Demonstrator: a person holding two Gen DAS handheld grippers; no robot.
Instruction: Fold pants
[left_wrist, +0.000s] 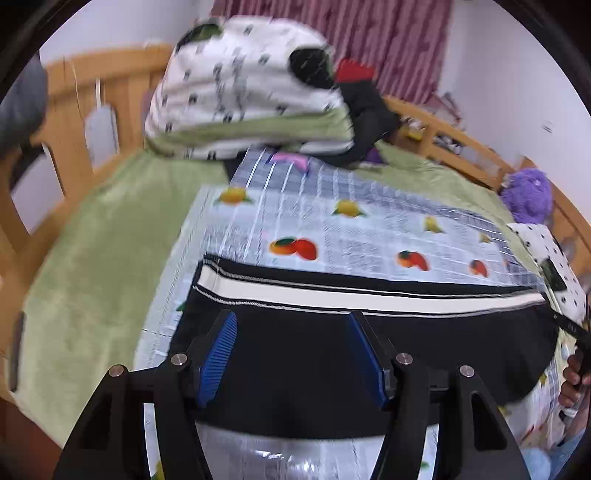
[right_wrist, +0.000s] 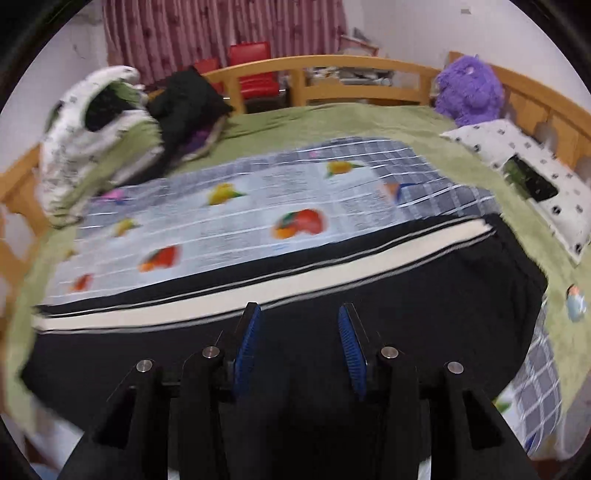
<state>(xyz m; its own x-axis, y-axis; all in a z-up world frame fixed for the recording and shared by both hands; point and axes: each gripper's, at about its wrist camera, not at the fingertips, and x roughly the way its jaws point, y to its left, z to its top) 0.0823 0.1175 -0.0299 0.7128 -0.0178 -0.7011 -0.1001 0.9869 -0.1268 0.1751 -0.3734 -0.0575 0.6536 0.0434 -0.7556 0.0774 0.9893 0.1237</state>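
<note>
Black pants (left_wrist: 332, 354) with a white side stripe (left_wrist: 332, 295) lie flat across a fruit-print sheet (left_wrist: 351, 229) on the bed. They also show in the right wrist view (right_wrist: 406, 302), with the stripe (right_wrist: 258, 291) along their far edge. My left gripper (left_wrist: 291, 321) is open above the pants near their left end, holding nothing. My right gripper (right_wrist: 297, 314) is open above the pants' middle, holding nothing. The other gripper and a hand (left_wrist: 576, 365) show at the right edge of the left wrist view.
A folded white and green quilt (left_wrist: 243, 96) with dark clothes (left_wrist: 369, 110) sits at the bed's far left. A purple plush toy (right_wrist: 469, 88) and a spotted pillow (right_wrist: 524, 173) are at the right. A wooden bed rail (right_wrist: 332, 70) runs around the green bedcover (left_wrist: 96, 258).
</note>
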